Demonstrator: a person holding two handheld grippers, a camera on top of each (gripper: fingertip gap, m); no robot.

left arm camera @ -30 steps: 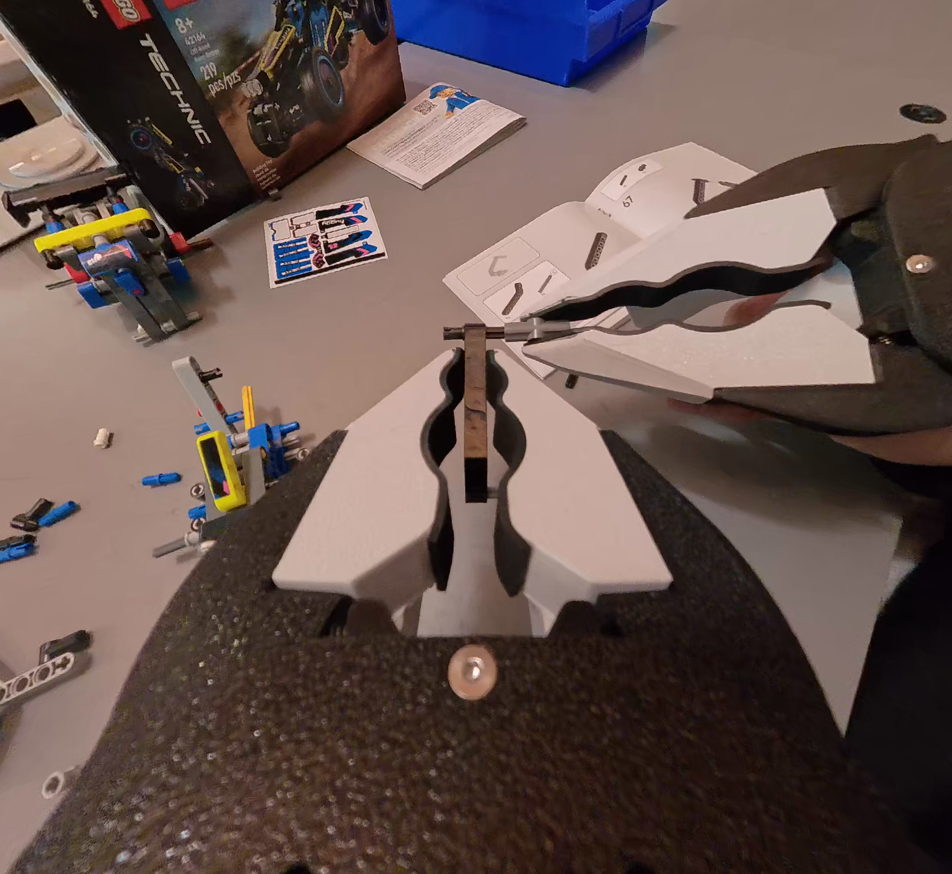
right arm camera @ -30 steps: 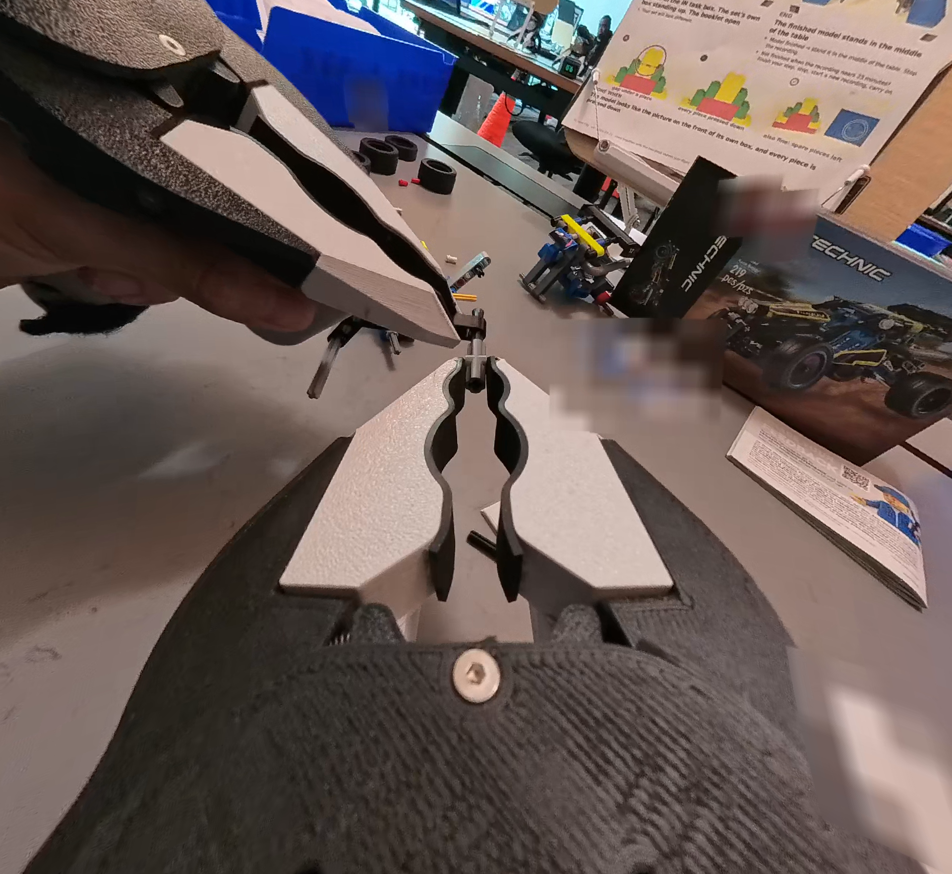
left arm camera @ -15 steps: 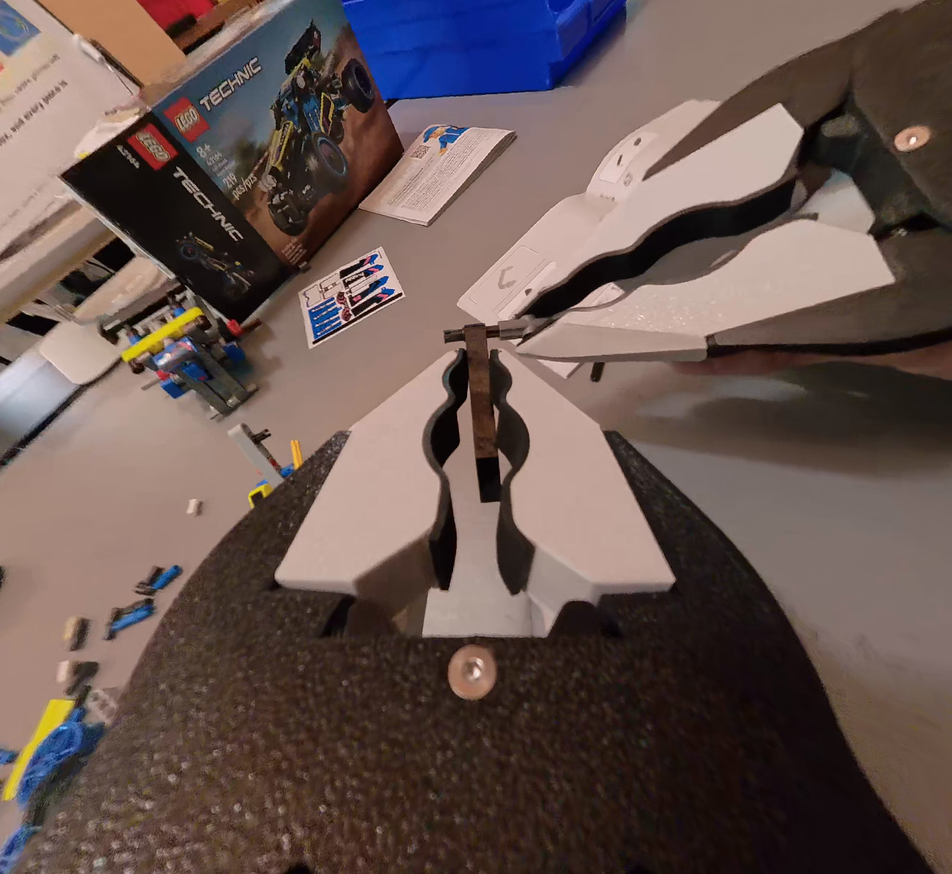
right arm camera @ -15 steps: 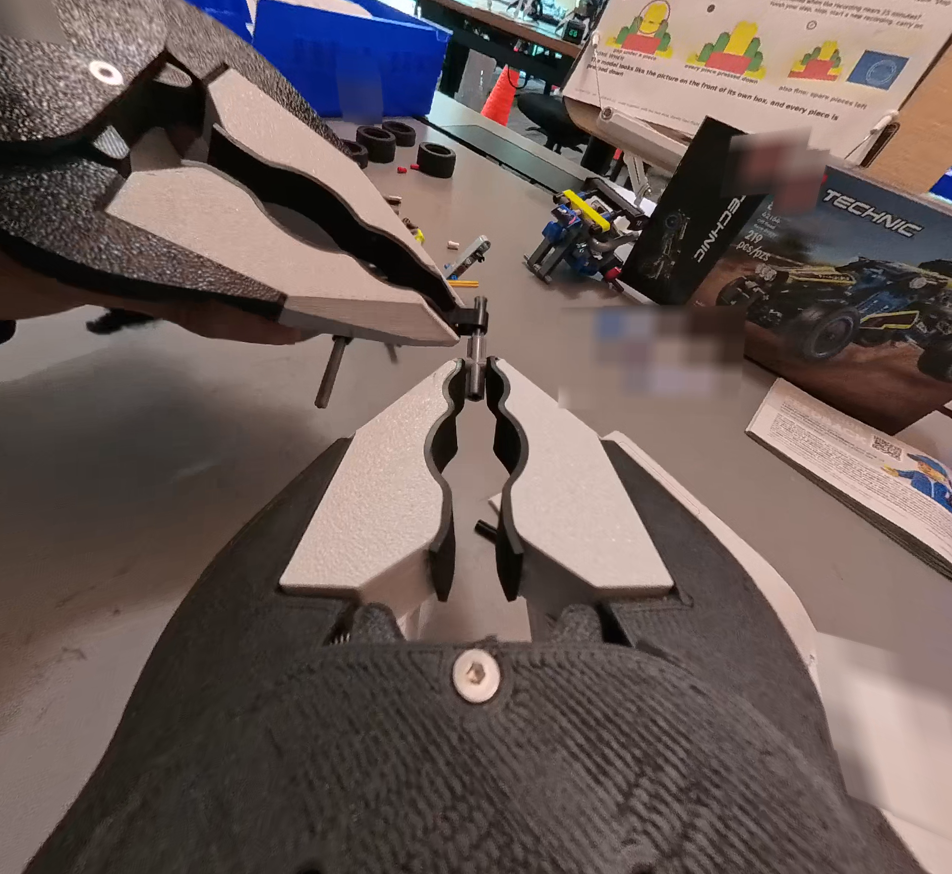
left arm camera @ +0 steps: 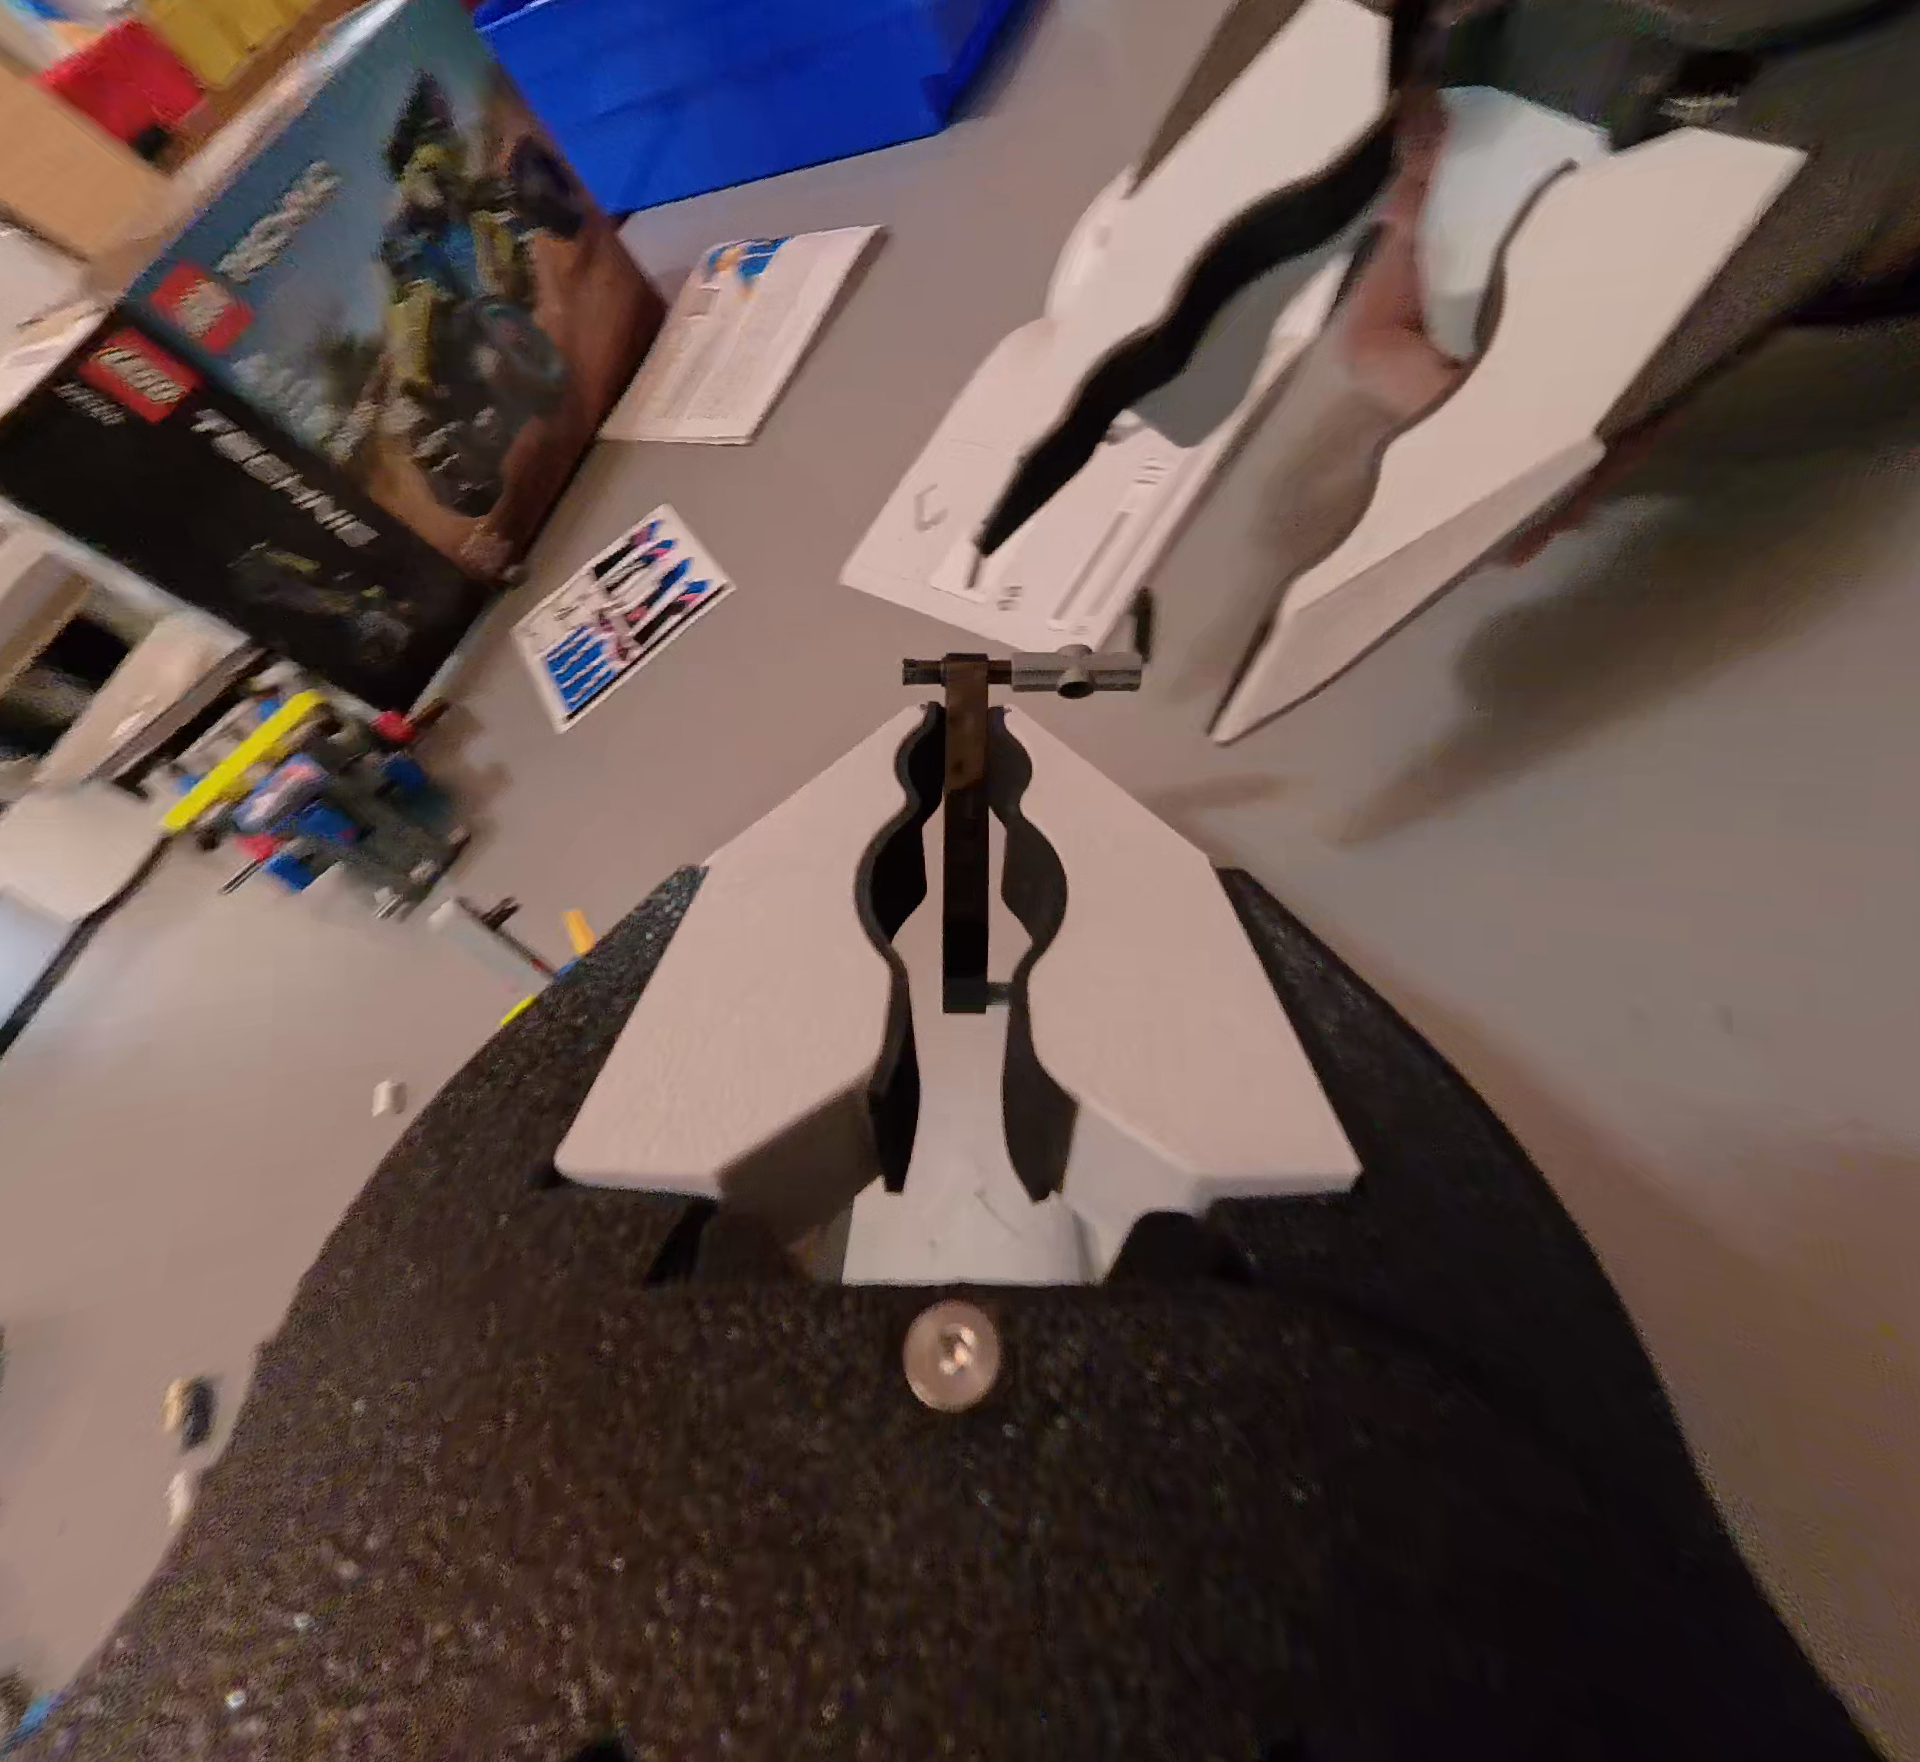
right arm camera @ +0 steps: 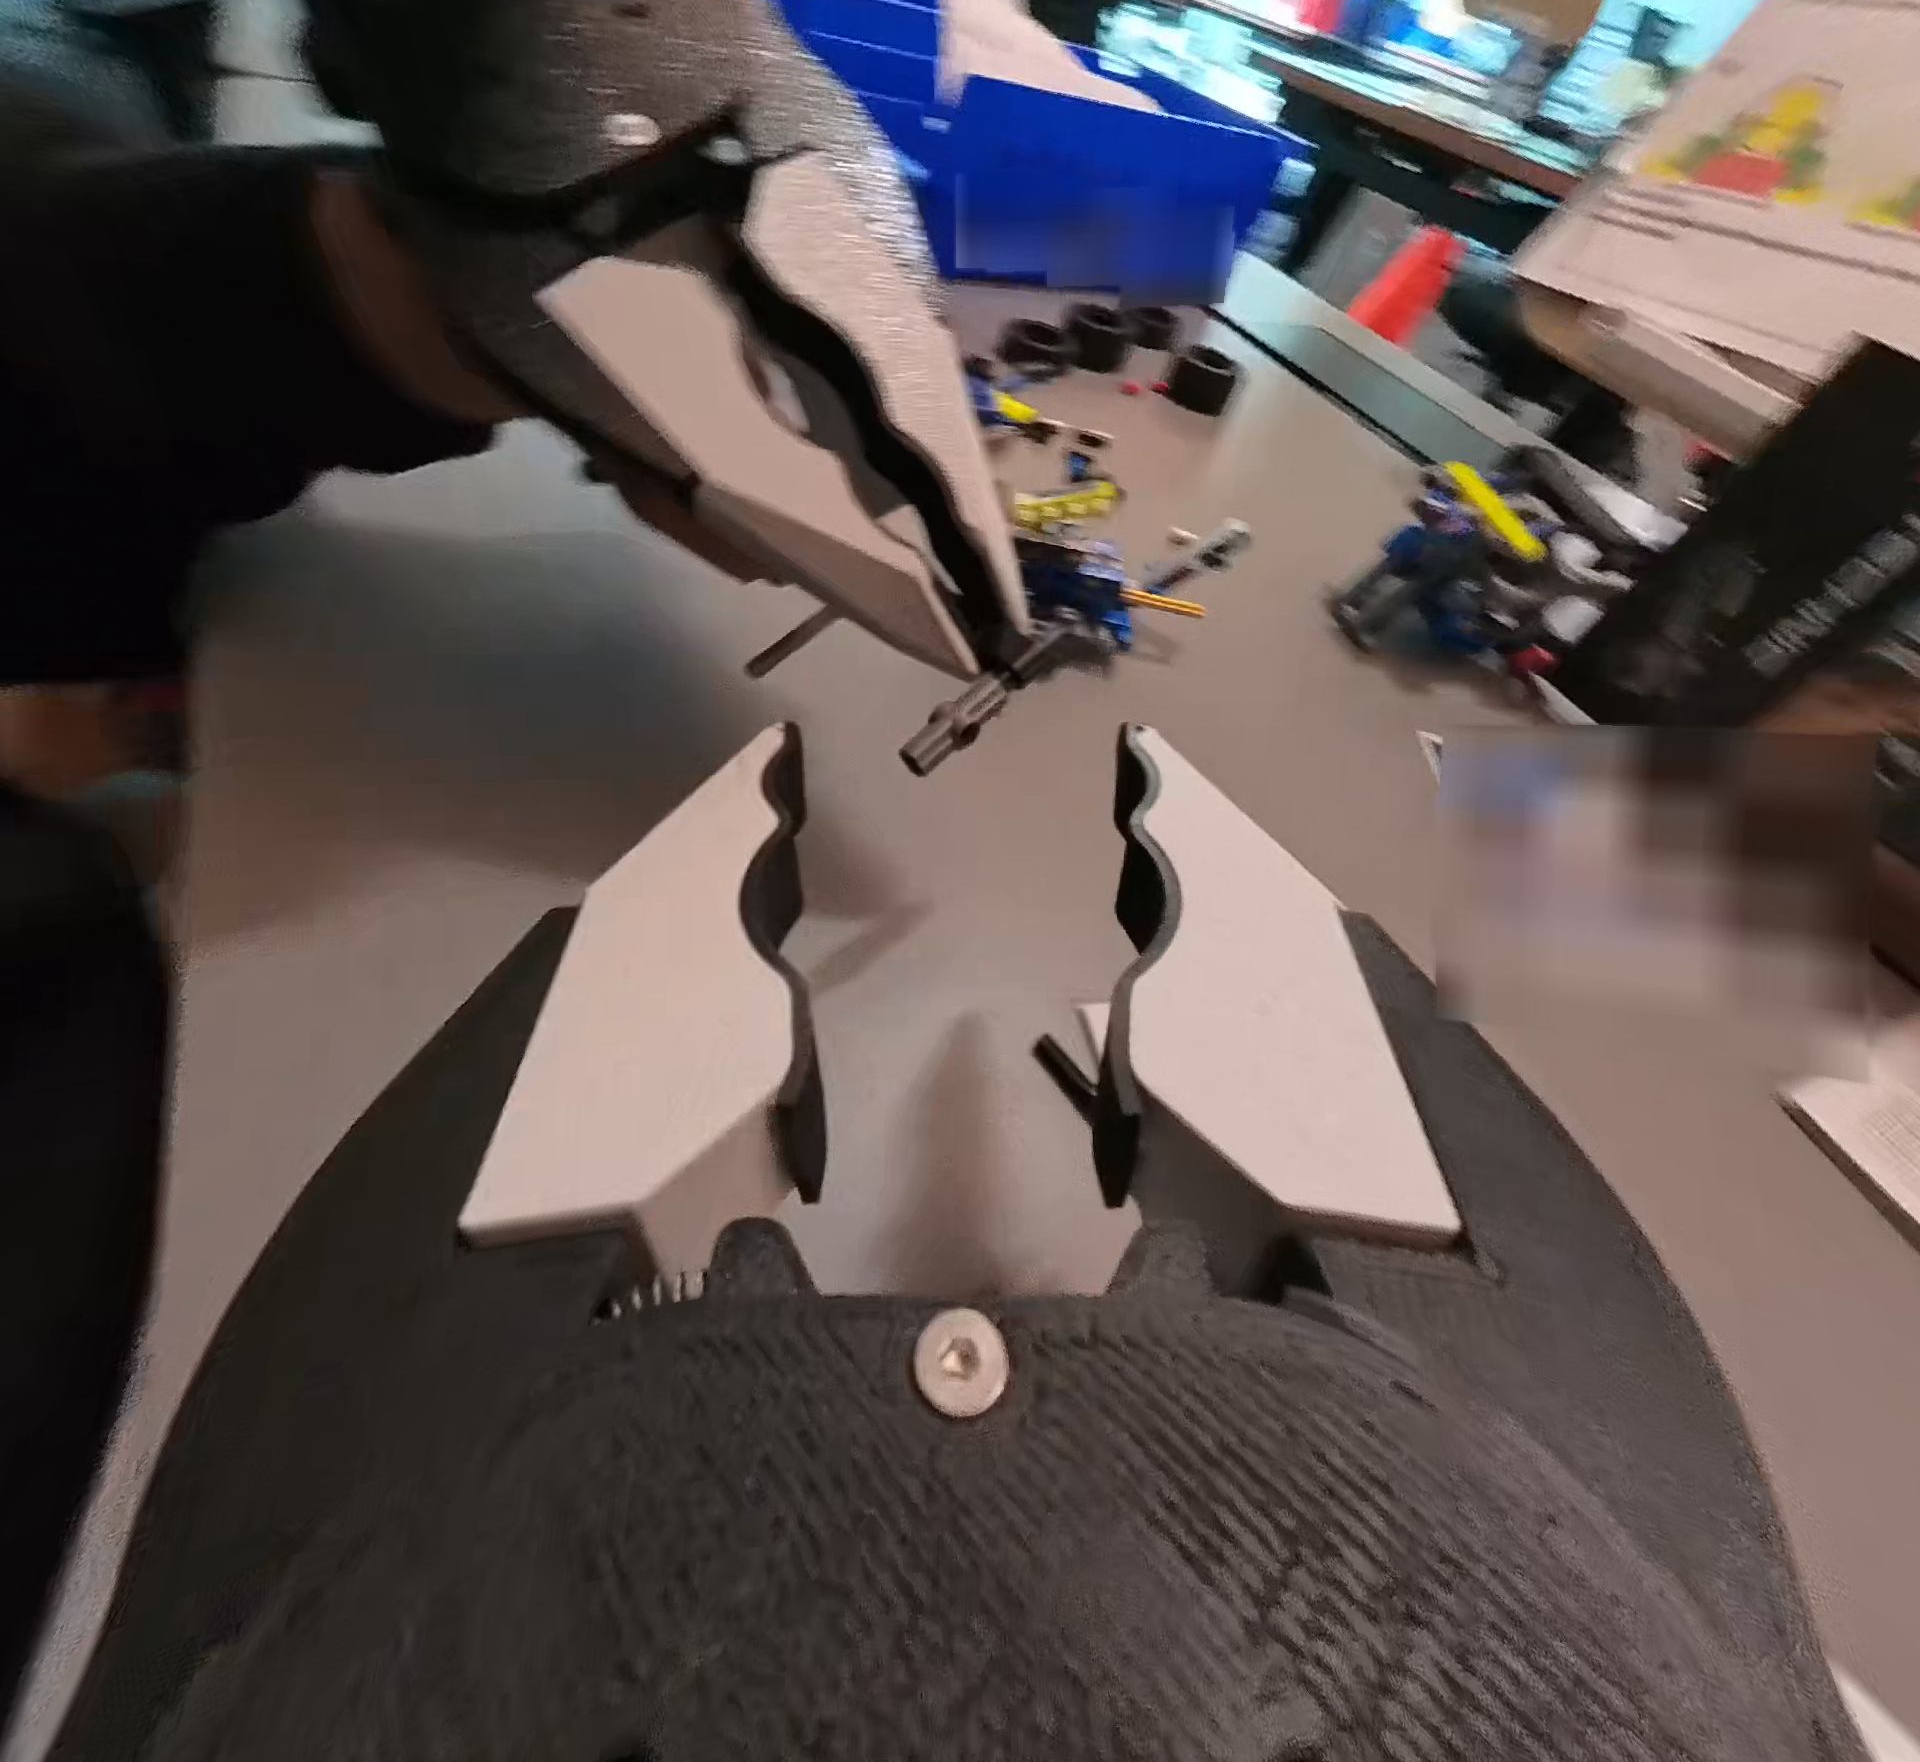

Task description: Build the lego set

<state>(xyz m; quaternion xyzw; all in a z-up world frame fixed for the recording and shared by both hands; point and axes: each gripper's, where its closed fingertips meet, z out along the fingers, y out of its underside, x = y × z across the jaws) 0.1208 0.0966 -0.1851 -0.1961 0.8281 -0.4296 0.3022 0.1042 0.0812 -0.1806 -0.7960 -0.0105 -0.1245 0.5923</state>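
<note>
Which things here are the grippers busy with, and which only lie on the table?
In use:
- left gripper, shut on black beam
- axle with grey connector
- right gripper, open

Lying about:
- box
- sticker sheet
- booklet
- blue bin

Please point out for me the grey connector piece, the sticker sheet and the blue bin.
grey connector [left arm camera: 1075, 673], left wrist view, on its barrel's middle.
sticker sheet [left arm camera: 621, 616], left wrist view, on the sheet's centre.
blue bin [left arm camera: 769, 19], left wrist view, on its front wall.

The left tool [left arm camera: 966, 725] is showing matt grey plastic fingers [left arm camera: 790, 964] in a rough, grainy black shell, gripping a matt black plastic beam [left arm camera: 966, 839]; beyond it the desk [left arm camera: 727, 777] is looking smooth and matt grey, with a glossy cardboard box [left arm camera: 343, 341].
</note>
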